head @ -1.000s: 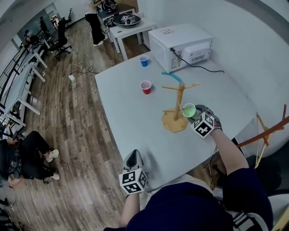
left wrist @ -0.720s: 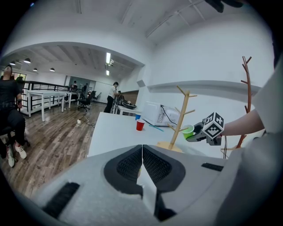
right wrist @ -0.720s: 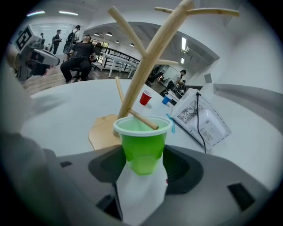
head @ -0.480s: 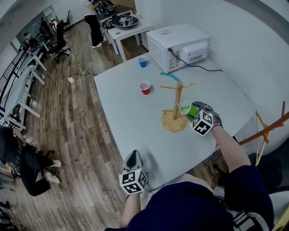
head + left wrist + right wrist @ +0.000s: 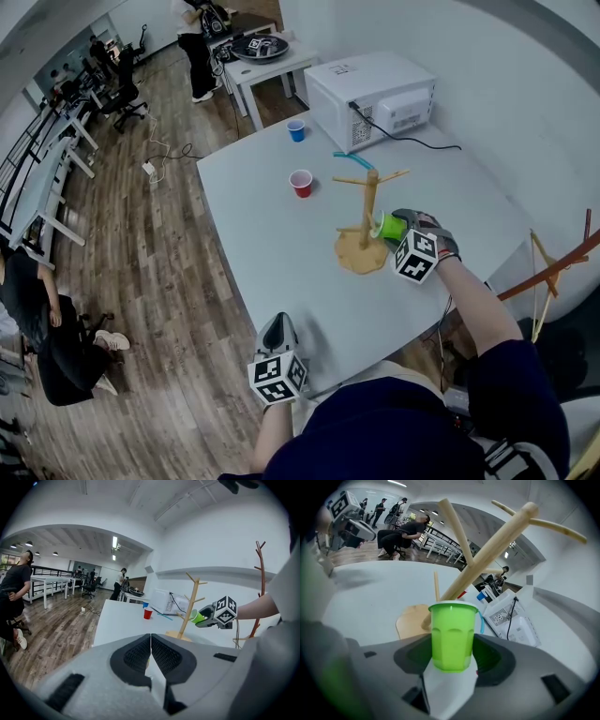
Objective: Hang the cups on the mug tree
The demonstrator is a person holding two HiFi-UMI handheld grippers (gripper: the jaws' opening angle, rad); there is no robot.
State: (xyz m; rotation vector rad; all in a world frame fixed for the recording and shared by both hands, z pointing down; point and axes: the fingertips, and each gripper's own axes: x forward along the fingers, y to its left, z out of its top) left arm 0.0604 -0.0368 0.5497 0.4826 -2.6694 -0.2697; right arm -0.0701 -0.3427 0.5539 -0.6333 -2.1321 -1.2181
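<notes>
- The mug tree (image 5: 367, 220) stands in the middle of the surface (image 5: 272, 253). Its trunk and side pegs crowd the space right in front of the right tongs (image 5: 396, 232), whose green cup (image 5: 387, 226) sits just beside the trunk.
- From the right tongs' view, a low peg (image 5: 436, 585) rises just left of the cup's rim, and the trunk slants across close behind it.
- The microwave (image 5: 375, 89) closes off the far side behind the tree, and its cable (image 5: 422, 142) trails over the surface to the right.
- The red cup (image 5: 301, 182) and the blue cup (image 5: 296, 129) stand well apart from the tree, to its far left.
- Between the left tongs (image 5: 278, 326) and the tree's base the surface lies bare, an open passage.
</notes>
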